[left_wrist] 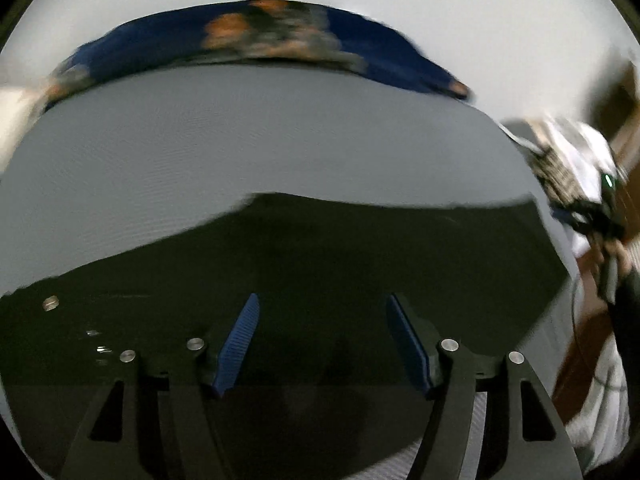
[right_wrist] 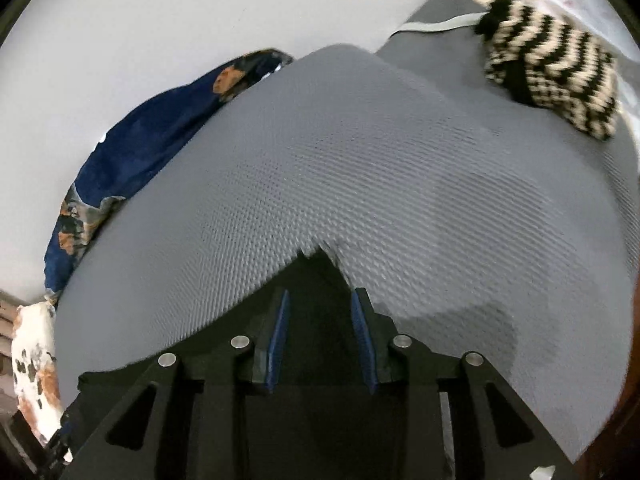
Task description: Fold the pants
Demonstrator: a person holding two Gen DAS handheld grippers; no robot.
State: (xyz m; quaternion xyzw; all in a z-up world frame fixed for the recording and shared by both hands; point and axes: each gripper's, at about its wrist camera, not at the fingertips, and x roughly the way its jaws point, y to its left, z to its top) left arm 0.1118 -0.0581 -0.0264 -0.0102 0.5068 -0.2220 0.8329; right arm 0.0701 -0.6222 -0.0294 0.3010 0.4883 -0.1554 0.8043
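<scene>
Black fabric, the pants (left_wrist: 320, 264), fills the near half of the left wrist view, lying flat on a grey woven bed cover (left_wrist: 240, 140), with a small metal button (left_wrist: 50, 303) showing near the pants' left end. The left gripper (left_wrist: 322, 340) hangs over this dark cloth with its blue-padded fingers (left_wrist: 240, 344) set wide apart and nothing between them, which suits a claw poised over a fresh hold on the garment.

In the right wrist view the right gripper (right_wrist: 318, 336) has its blue pads (right_wrist: 362, 344) parted more narrowly. A dark corner of the pants (right_wrist: 320, 268) sits right at the fingertips against the cover, but I cannot tell whether the cloth is pinched or only lying beneath, since a gap shows between the pads. That corner placement suggests an edge is being set down or taken up for a fold.

Farther off, along the cover's far edge against the pale wall (right_wrist: 140, 20), lies a navy blanket with orange patches (right_wrist: 140, 140), pushed aside. Toward the far right corner rests a black-and-cream striped knit (right_wrist: 552, 80), well apart from the pants. The person's hand (left_wrist: 608, 256) shows blurred at the right edge of the left view.
</scene>
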